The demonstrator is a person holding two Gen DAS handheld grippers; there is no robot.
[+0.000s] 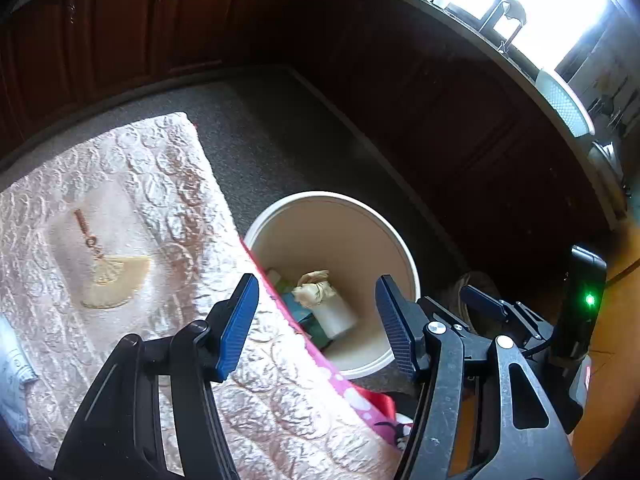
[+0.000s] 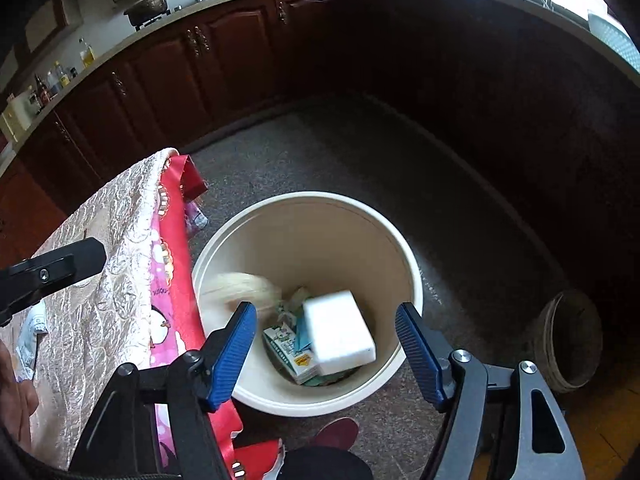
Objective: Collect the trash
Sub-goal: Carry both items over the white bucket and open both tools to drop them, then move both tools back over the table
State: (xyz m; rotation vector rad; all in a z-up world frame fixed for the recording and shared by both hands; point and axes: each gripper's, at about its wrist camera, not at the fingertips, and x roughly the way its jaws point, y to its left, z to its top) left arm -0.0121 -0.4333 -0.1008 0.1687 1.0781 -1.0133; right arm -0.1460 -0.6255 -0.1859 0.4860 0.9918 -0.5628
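A cream round trash bin (image 2: 404, 256) stands on the grey floor beside the table; it also shows in the left wrist view (image 1: 404, 248). Inside lie a white block (image 2: 340, 332), a printed carton (image 2: 288, 348) and crumpled paper (image 1: 314, 286). A blurred pale object (image 2: 244, 288) is in the air at the bin's left inner wall. My right gripper (image 2: 326, 344) is open and empty above the bin. My left gripper (image 1: 316, 320) is open and empty over the table edge, next to the bin. The right gripper also appears in the left wrist view (image 1: 484, 300).
The table has a beige embossed cloth (image 1: 132, 208) over a pink and red cover (image 2: 172, 280). A white wrapper (image 2: 30, 340) lies on the table at the left. Dark wood cabinets (image 2: 224, 60) ring the floor. A brown basket (image 2: 568, 340) stands at the right. A red shoe (image 2: 336, 434) is below.
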